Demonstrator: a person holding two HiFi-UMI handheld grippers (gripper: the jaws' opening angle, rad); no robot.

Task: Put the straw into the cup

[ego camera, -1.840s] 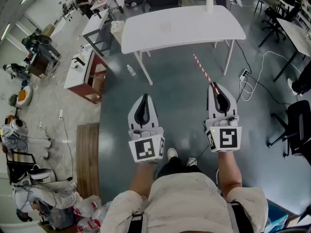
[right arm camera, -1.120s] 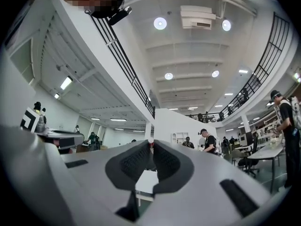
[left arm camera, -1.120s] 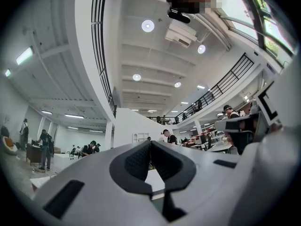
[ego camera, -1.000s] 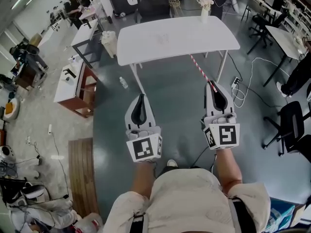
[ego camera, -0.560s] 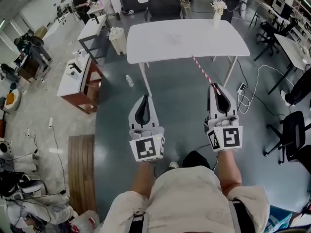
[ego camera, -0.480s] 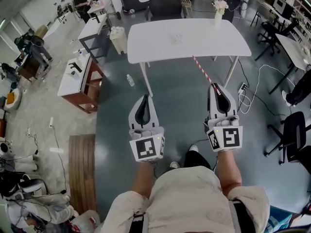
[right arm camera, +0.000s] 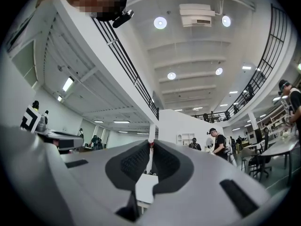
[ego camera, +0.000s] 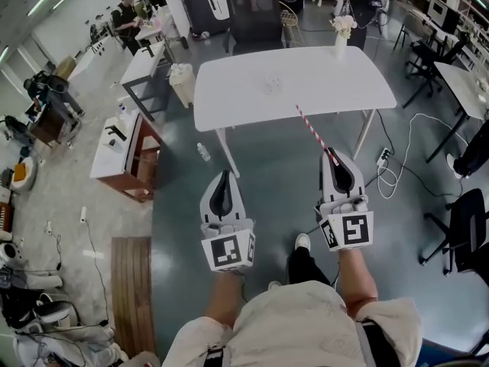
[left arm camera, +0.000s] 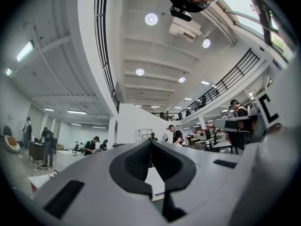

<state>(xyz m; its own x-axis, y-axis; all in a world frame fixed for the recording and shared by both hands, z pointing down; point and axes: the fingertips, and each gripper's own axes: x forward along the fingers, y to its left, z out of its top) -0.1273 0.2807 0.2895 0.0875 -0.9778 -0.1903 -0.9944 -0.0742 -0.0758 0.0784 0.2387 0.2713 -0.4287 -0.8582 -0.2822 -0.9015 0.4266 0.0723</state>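
Note:
A red-and-white striped straw [ego camera: 312, 130] sticks out forward and up from my right gripper [ego camera: 334, 154], which is shut on its lower end. In the right gripper view the straw [right arm camera: 149, 160] runs up the narrow slot between the dark pads. My left gripper [ego camera: 224, 173] is level with the right one, shut, with nothing in it; in the left gripper view its pads [left arm camera: 139, 160] meet at the tip. Both grippers hang over the grey floor, short of the white table [ego camera: 229, 90]. A small clear cup [ego camera: 272, 86] stands near the table's middle.
A vase of flowers [ego camera: 340, 33] stands at the table's far right corner. A dark chair [ego camera: 256, 17] is behind the table. Side tables [ego camera: 126, 140] stand at the left, and cables with a power strip [ego camera: 384, 155] lie on the floor at right.
The table has drawn nearer as the person walks toward it. Both grippers have come forward together, the right one still shut on the straw.

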